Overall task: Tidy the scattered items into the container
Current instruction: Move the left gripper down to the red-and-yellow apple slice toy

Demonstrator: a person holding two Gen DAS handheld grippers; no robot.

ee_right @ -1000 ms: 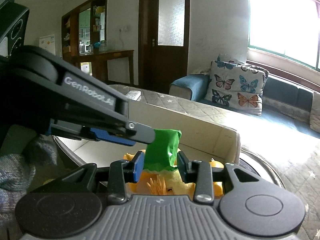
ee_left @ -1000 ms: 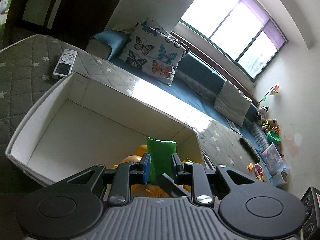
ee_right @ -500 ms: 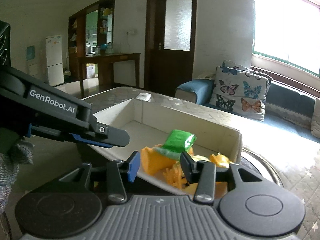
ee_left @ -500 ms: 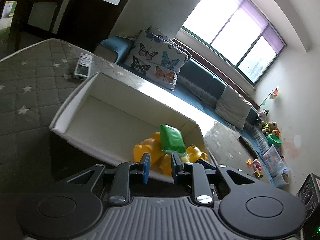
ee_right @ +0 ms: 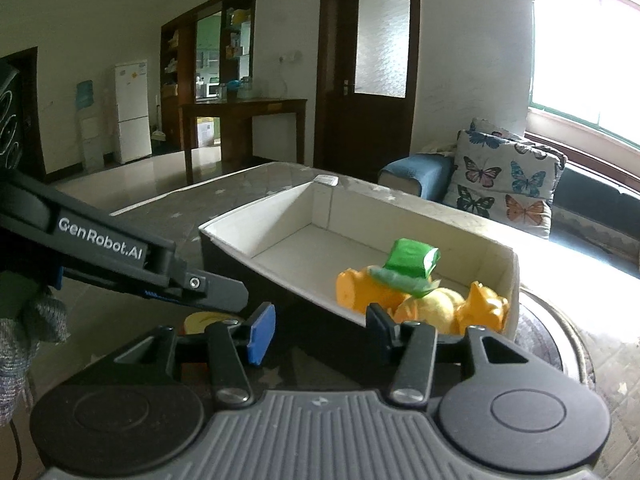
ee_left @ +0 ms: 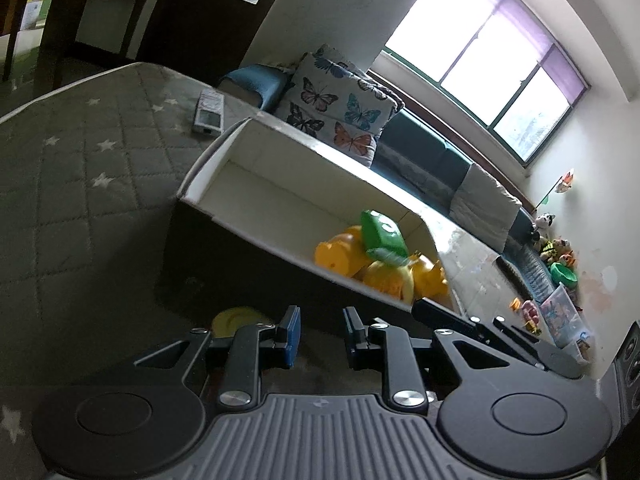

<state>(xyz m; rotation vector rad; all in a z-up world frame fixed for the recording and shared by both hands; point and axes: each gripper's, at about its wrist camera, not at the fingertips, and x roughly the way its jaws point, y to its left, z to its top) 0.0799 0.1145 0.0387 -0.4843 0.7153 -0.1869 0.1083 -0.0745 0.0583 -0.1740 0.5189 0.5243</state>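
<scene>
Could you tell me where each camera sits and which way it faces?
Left wrist: on the left tongs, looking down at the white box; the right tongs' fingers enter at right.
Right wrist: on the right tongs, facing box and door; left tongs at left.
Shared: box, green packet on orange toys.

Home living room: sofa [ee_right: 592,196], fridge [ee_right: 132,112]
</scene>
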